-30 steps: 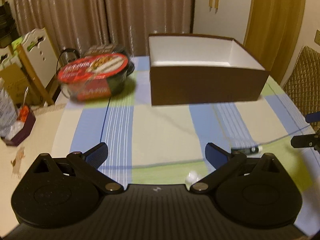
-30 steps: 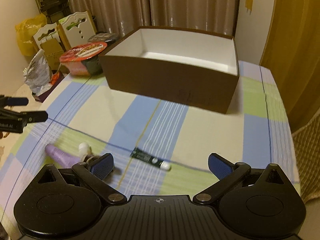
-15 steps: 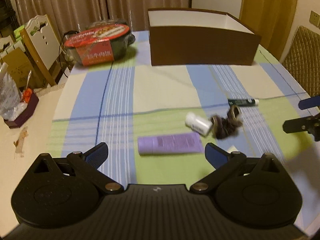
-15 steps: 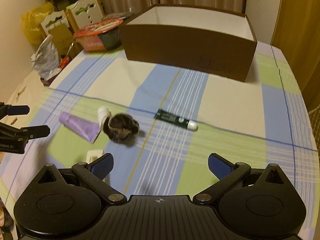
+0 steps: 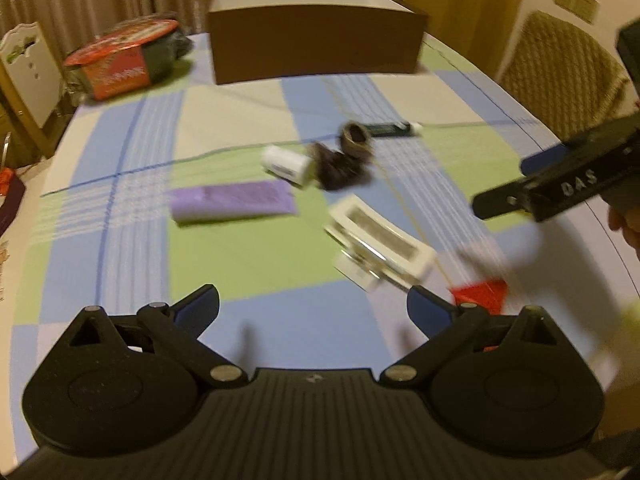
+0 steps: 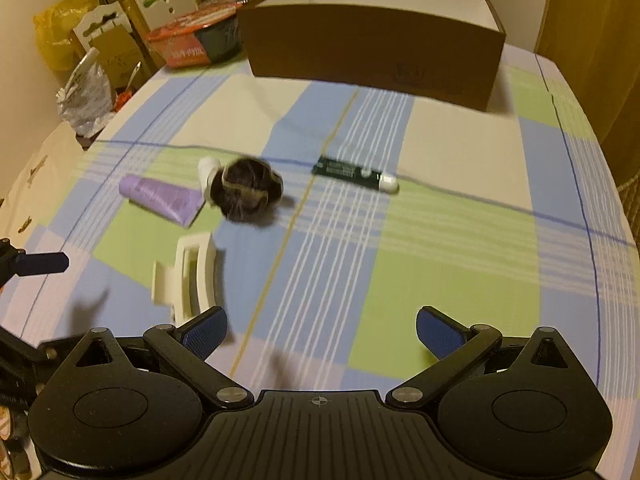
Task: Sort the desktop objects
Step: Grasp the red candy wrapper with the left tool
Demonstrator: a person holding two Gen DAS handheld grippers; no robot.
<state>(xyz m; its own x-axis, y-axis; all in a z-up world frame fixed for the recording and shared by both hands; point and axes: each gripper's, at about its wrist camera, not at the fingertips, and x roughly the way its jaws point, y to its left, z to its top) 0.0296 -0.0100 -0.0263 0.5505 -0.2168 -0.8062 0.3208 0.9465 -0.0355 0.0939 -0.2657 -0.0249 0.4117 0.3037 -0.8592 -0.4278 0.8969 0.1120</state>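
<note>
On the checked tablecloth lie a purple tube with a white cap (image 5: 232, 201) (image 6: 162, 197), a dark hair scrunchie (image 5: 344, 158) (image 6: 246, 190), a white hair claw clip (image 5: 380, 246) (image 6: 192, 272) and a dark green tube (image 5: 390, 129) (image 6: 352, 172). A brown open box (image 5: 316, 46) (image 6: 372, 56) stands at the far side. My left gripper (image 5: 314, 308) is open and empty, near the table's front edge, the clip just ahead on its right. My right gripper (image 6: 322, 328) is open and empty, the clip at its left fingertip. Each gripper shows at the edge of the other's view.
A red-lidded noodle bowl (image 5: 124, 58) (image 6: 192, 40) sits left of the box. A small red piece (image 5: 482, 294) lies near the left gripper's right finger. Off the table: white chair backs (image 6: 156, 4), a plastic bag (image 6: 84, 92), a woven chair (image 5: 560, 68).
Both grippers have pulled back toward the table's near edge and tilted down. The clip, purple tube and scrunchie have come fully into view. Both grippers stay open.
</note>
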